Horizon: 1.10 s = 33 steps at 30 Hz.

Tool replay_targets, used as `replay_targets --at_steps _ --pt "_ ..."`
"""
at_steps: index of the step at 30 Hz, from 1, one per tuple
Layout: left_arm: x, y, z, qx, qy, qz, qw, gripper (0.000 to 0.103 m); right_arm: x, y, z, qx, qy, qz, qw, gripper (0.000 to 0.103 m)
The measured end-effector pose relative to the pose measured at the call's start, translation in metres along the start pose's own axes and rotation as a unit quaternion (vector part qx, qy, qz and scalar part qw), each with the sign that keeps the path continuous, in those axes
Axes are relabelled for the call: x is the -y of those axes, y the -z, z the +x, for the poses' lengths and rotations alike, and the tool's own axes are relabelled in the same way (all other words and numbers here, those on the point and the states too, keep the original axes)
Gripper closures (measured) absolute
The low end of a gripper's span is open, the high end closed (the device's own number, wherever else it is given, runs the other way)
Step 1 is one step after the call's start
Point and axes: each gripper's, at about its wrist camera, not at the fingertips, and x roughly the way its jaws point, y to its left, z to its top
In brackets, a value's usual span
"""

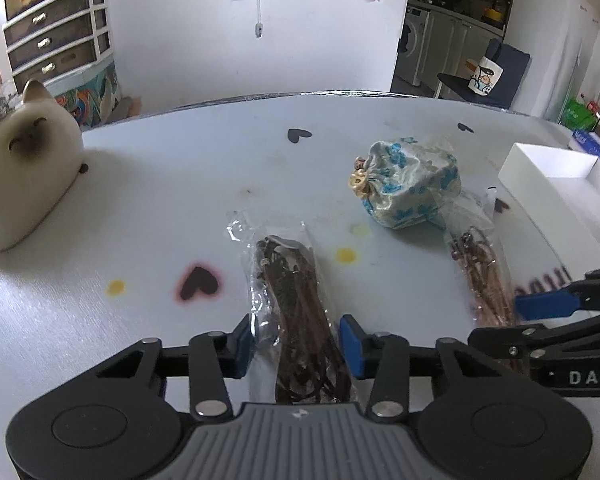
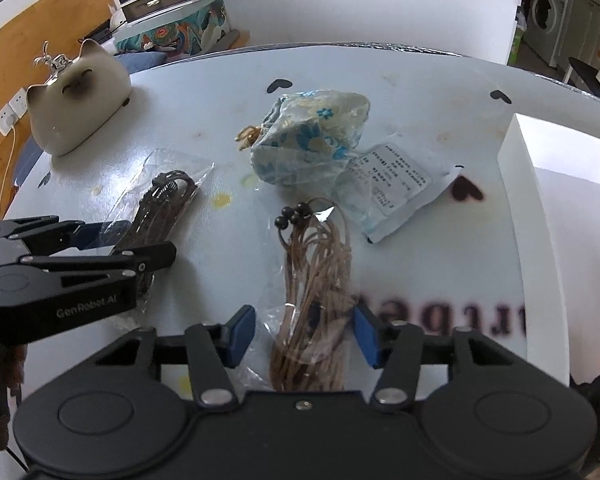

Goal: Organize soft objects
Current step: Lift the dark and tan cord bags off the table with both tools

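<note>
A: Looking along the left gripper, where does the dark cord pack lie?

B: Right between its blue pads, on the desk. The jaws stand partly open. The left pad touches the plastic wrap, but a gap shows beside the right one, so no firm grip is visible.

A: And the right gripper?

B: Same pose over the tan cord pack. Its jaws are partly open, with the pack between them. The right pad sits just at the wrap's edge and the left pad stands clear of it.

A: How do the packs look?

B: Both are long clear sleeves. One holds dark brown cords with a metal charm at its far end. The other holds light brown cords ending in three dark beads.

A: Taking the pouch as the landmark, where is everything?

B: The pouch is pale cloth with blue flowers, gathered shut by a yellowish drawstring. The tan pack lies just nearer than it, almost touching. The dark pack lies nearer and to its left, apart. A printed plastic bag is tucked under the pouch's right side. A white box stands to its right, and a cat figure sits far to its left.
</note>
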Motion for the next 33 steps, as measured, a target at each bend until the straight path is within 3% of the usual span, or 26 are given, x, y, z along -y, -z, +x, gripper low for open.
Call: replay_targets --at_steps 5,10,26,33 --pt "0.002 0.003 -0.009 -0.001 0.009 -0.016 0.9998 0.065 0.000 0.002 -0.005 -0.001 -0.010 0.001 1.000 0.067" --pt "0.005 0.008 -0.026 0.009 0.014 -0.028 0.9995 0.067 0.001 0.006 -0.015 0.007 -0.019 0.004 1.000 0.073" --pt "0.027 0.015 -0.099 0.085 0.021 -0.063 0.9942 0.068 -0.003 0.016 -0.089 0.085 -0.037 -0.020 0.995 0.074" --pt "0.046 0.024 -0.114 0.095 0.029 -0.091 0.9909 0.068 0.007 0.029 -0.108 0.092 -0.035 -0.019 0.995 0.074"
